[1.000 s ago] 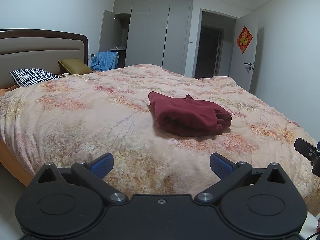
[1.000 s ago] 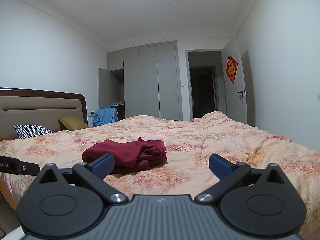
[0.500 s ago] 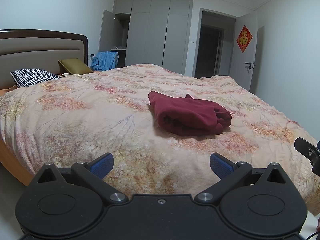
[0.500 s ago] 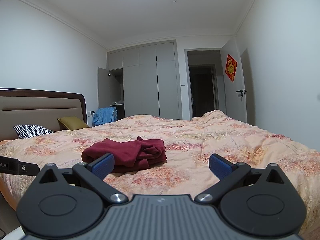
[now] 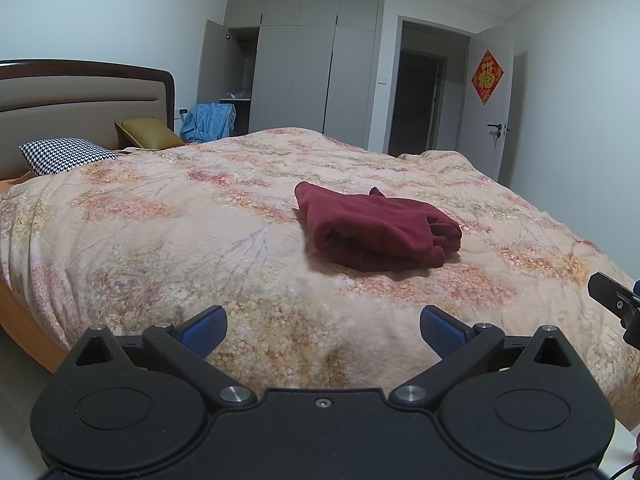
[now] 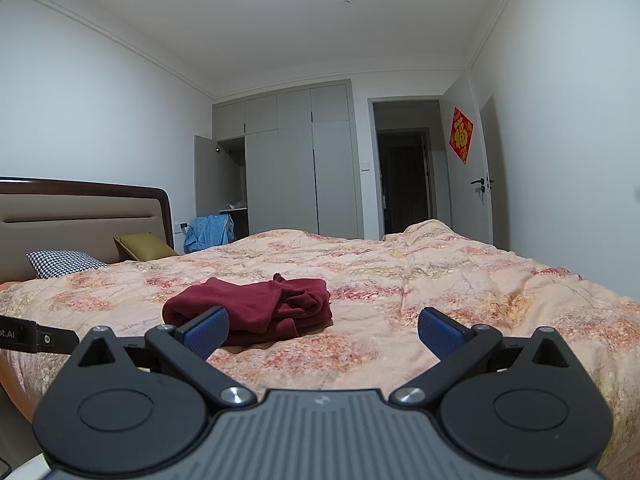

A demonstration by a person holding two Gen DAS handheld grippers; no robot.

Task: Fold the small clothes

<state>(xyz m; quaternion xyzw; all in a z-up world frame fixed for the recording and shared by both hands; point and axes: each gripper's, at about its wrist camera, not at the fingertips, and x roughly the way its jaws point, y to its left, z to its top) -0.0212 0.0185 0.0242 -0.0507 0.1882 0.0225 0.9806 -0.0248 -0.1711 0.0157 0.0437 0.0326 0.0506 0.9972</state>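
Observation:
A dark red garment (image 5: pixel 376 230) lies folded in a compact bundle on the floral bedspread (image 5: pixel 160 232); it also shows in the right wrist view (image 6: pixel 264 308). My left gripper (image 5: pixel 322 330) is open and empty, held back near the bed's near edge, well short of the garment. My right gripper (image 6: pixel 323 330) is open and empty, also short of the garment, which lies ahead and to its left. Part of the right gripper (image 5: pixel 616 300) shows at the right edge of the left wrist view.
A headboard (image 5: pixel 80 96), a houndstooth pillow (image 5: pixel 64 154) and an olive cushion (image 5: pixel 144 132) are at the left. A grey wardrobe (image 5: pixel 312 68) with one open door, blue clothing (image 5: pixel 208 122) and an open doorway (image 5: pixel 424 108) are beyond the bed.
The right wrist view has tilted slightly upward, so the garment sits a little lower in it. The left gripper and the garment have not moved.

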